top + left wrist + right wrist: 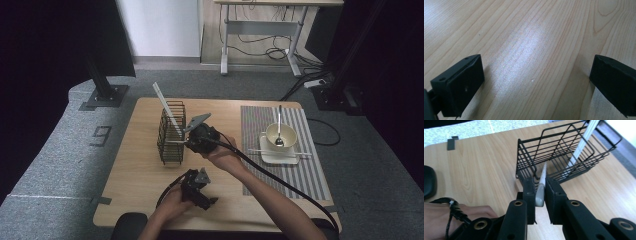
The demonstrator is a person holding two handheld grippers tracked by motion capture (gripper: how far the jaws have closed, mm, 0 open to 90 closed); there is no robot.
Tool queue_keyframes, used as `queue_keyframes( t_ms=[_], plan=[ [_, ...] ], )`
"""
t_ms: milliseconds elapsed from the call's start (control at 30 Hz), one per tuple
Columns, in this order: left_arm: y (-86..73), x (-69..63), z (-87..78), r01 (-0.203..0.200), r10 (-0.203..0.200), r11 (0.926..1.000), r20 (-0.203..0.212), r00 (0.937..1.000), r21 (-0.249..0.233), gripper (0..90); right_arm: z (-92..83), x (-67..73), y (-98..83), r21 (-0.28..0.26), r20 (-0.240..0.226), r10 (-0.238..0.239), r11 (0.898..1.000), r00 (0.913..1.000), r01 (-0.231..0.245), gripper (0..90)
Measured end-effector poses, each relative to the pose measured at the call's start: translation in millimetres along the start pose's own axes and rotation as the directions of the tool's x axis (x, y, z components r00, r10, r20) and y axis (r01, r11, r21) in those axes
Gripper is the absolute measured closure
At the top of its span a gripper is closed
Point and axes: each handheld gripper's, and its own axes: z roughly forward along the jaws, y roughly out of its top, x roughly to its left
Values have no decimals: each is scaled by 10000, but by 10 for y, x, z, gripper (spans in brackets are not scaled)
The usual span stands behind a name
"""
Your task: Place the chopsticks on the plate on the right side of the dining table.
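Wooden table (145,195): one chopstick (166,107) stands in our basket (171,134) at center-left; right gripper (540,187) clamps the second chopstick (541,182) at its rim; left gripper (536,75) gapes empty; spoon (279,127) remains.

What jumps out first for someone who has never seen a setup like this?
The right tool at the table's middle is clamped on a white chopstick, its tip at the black wire basket, where another chopstick leans. On the striped placemat to the right sits a cream bowl with a spoon inside.
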Motion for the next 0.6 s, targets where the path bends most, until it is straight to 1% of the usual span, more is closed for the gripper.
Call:
queue_keyframes(
  t_ms=[100,233,400,533,600],
  plan=[
    [0,0,0,0,0,10000,3,10000,0,0,-42,-3,11,41,89,-107,9999,9999,107,801],
    [0,0,2,-23,23,10000,-26,10000,-19,0,-102,-17,17,36,105,-79,10000,9999,79,814],
    [0,2,0,-54,54,10000,-21,10000,13,0,-175,-62,17,55,-11,-20,10000,10000,20,820],
    [0,0,1,-28,28,10000,-20,10000,-7,0,-227,-109,11,12,-225,196,9998,9996,-196,821],
    [-1,-1,1,-6,6,10000,-26,10000,-8,0,-252,-128,9,-38,-255,246,9997,9994,-247,821]
  ],
)
